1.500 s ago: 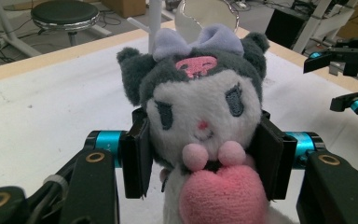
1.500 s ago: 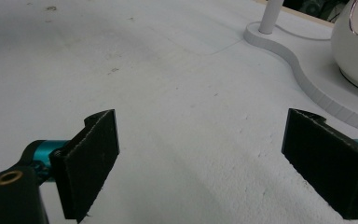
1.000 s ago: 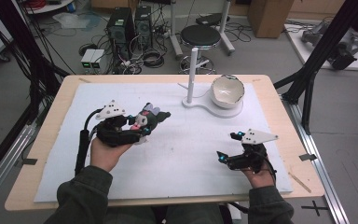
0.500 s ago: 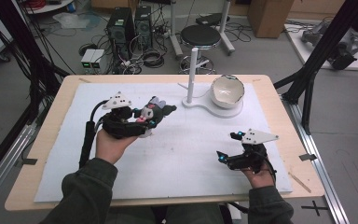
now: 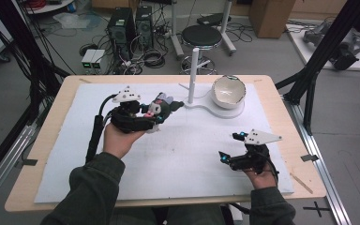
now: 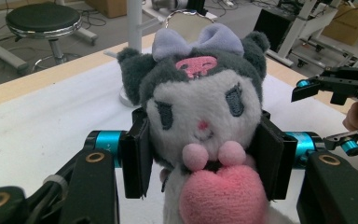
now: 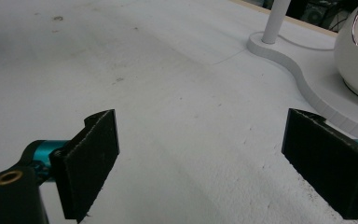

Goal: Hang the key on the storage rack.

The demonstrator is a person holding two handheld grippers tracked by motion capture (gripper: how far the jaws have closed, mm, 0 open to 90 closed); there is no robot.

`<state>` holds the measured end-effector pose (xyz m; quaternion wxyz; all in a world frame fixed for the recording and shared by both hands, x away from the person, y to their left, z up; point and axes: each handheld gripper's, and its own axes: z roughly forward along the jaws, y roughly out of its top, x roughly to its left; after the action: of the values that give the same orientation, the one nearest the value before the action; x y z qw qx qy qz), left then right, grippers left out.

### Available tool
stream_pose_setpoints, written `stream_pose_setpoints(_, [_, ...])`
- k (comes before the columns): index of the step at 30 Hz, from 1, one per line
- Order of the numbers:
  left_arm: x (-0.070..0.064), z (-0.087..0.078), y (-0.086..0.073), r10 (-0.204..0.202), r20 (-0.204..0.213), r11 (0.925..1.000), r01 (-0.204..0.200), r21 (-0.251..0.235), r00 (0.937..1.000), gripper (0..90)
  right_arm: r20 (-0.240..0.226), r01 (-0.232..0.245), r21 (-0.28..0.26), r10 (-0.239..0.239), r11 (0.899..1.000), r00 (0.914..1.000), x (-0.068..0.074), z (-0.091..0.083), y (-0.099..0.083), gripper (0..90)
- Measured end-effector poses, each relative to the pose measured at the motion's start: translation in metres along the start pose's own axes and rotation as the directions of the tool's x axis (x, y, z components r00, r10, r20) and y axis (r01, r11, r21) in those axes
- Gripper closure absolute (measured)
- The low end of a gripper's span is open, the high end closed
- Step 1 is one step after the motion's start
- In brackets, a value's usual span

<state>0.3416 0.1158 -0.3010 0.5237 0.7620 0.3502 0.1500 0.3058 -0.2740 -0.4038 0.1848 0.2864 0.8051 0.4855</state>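
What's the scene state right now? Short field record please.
held item: plush toy, gripped at the head by left tool
left tool: shut on plush toy, above the white mat
right tool: open, holds nothing, low over mat
bowl: white, on white stand base beside upright post

The plush toy (image 6: 205, 135) is cut off below its pink heart — its sides hidden behind the jaws.

Grey-and-white plush toy (image 6: 200, 116) with lilac bow, pink heart, white bowl (image 5: 228, 91)
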Motion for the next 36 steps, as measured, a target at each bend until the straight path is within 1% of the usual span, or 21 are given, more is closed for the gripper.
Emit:
stream_pose_setpoints(4, [0.001, 0.004, 0.003, -0.005, 0.003, 1.0000, 0.005, 0.001, 1.0000, 46.3, 0.000, 0.001, -0.006, -0.001, 1.000, 1.0000, -0.001, 0.000, 0.000, 10.0])
stream_pose_setpoints(5, [0.001, 0.006, 0.003, -0.003, 0.004, 1.0000, 0.003, 0.004, 1.0000, 46.3, 0.000, -0.007, -0.003, 0.007, 1.000, 1.0000, 0.000, -0.001, 0.000, 10.0])
stream_pose_setpoints(9, [0.002, 0.012, 0.006, 0.000, 0.004, 0.9999, 0.000, 0.013, 1.0000, 46.3, 0.000, -0.005, -0.003, 0.005, 1.000, 1.0000, -0.001, -0.001, 0.000, 10.1])
stream_pose_setpoints(16, [0.006, 0.019, 0.011, -0.015, 0.000, 0.9998, 0.015, 0.009, 0.9999, 46.3, 0.000, -0.005, -0.012, 0.005, 1.000, 1.0000, -0.001, -0.001, 0.000, 10.0])
stream_pose_setpoints(18, [0.006, 0.021, 0.013, -0.008, -0.005, 0.9998, 0.008, 0.017, 1.0000, 46.3, 0.002, -0.005, -0.014, 0.005, 1.000, 1.0000, -0.001, -0.001, 0.000, 10.0])
stream_pose_setpoints(25, [0.006, 0.028, 0.022, 0.001, -0.005, 0.9999, -0.001, 0.014, 1.0000, 46.3, 0.001, -0.007, -0.018, 0.007, 1.000, 1.0000, -0.002, -0.002, 0.000, 10.1])
stream_pose_setpoints(28, [0.007, 0.031, 0.024, -0.010, 0.000, 0.9999, 0.010, 0.009, 1.0000, 46.3, 0.003, -0.005, -0.019, 0.005, 1.000, 1.0000, -0.002, -0.002, 0.000, 10.0])
stream_pose_setpoints(33, [0.010, 0.035, 0.027, -0.021, -0.010, 0.9997, 0.021, 0.008, 0.9997, 46.3, 0.002, -0.013, -0.020, 0.013, 1.000, 0.9999, -0.002, -0.003, 0.000, 10.0])
stream_pose_setpoints(36, [0.010, 0.037, 0.031, -0.009, -0.010, 0.9999, 0.009, 0.009, 0.9999, 46.3, 0.001, -0.014, -0.021, 0.014, 1.000, 0.9999, -0.002, -0.003, 0.000, 10.1])
